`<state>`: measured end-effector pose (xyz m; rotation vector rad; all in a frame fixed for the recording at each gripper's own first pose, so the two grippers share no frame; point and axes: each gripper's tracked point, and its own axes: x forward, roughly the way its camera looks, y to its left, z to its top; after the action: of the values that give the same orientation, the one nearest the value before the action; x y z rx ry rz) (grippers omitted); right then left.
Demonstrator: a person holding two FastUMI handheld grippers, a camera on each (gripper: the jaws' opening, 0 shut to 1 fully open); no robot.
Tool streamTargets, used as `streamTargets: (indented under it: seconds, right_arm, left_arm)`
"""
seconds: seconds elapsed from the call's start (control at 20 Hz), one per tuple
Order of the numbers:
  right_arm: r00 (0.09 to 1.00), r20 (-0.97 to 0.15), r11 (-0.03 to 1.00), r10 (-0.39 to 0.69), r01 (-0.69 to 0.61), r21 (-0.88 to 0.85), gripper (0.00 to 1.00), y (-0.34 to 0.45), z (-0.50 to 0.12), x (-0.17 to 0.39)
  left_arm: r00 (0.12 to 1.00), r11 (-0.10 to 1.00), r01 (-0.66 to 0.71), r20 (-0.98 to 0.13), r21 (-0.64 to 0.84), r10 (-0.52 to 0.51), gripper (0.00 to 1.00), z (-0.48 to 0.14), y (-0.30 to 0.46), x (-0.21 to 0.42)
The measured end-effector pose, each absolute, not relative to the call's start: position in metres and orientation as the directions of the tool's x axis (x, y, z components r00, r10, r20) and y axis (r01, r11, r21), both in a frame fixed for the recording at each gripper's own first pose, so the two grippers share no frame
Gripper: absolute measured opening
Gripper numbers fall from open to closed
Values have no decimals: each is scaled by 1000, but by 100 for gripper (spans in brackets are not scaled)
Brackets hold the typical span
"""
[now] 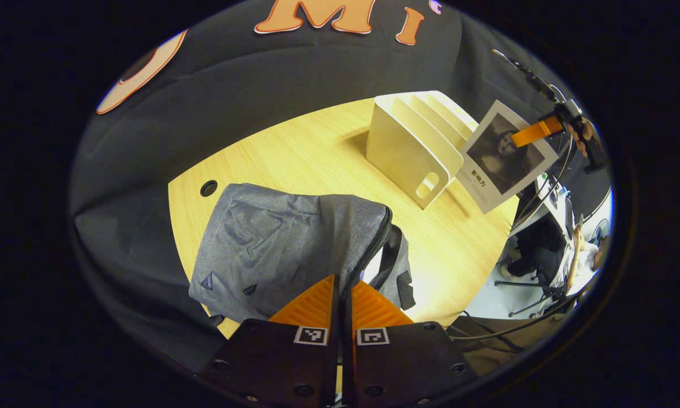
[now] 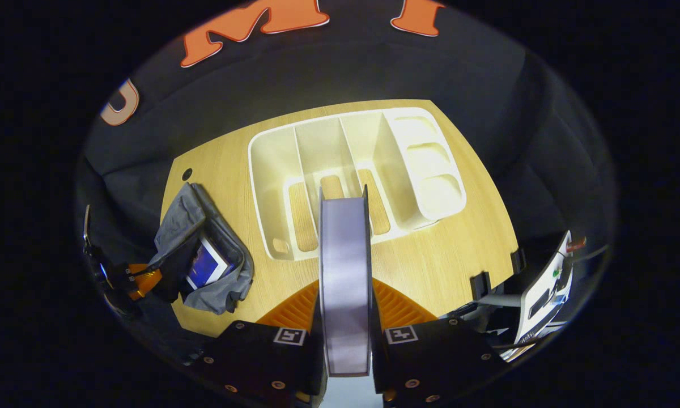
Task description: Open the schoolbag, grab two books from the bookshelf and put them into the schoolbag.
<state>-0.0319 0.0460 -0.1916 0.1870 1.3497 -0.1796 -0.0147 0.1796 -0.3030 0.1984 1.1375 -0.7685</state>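
Observation:
The grey schoolbag [image 1: 272,243] lies on the wooden table [image 1: 317,153], and my left gripper [image 1: 344,286] is shut on the zipper edge of its mouth. In the right gripper view the schoolbag [image 2: 226,277] gapes open at the left with one book [image 2: 207,263] inside, the left gripper [image 2: 141,281] pulling on its rim. My right gripper [image 2: 344,289] is shut on a second book [image 2: 344,255], seen edge-on above the white bookshelf [image 2: 345,164], whose slots hold nothing. From the left gripper view that book [image 1: 504,164] hangs tilted beside the bookshelf [image 1: 408,147], pinched by the right gripper [image 1: 535,131].
A round cable hole [image 1: 208,187] sits in the table's far left corner. Black clamps [image 2: 479,283] and a white device [image 2: 544,292] stand at the table's right edge. Cables and stand legs [image 1: 521,283] lie on the floor beyond it.

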Motion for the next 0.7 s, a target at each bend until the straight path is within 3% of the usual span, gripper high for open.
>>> streamTargets:
  seconds: [0.35, 0.7]
  right_arm:
    - [252, -968, 936, 15, 337, 103, 36, 86, -179, -81]
    - [345, -927, 831, 148, 465, 306, 34, 126, -171, -104]
  left_arm:
    - [185, 690, 684, -858, -237, -479, 5, -300, 184, -12]
    - [200, 671, 698, -830, -252, -520, 5, -289, 189, -4]
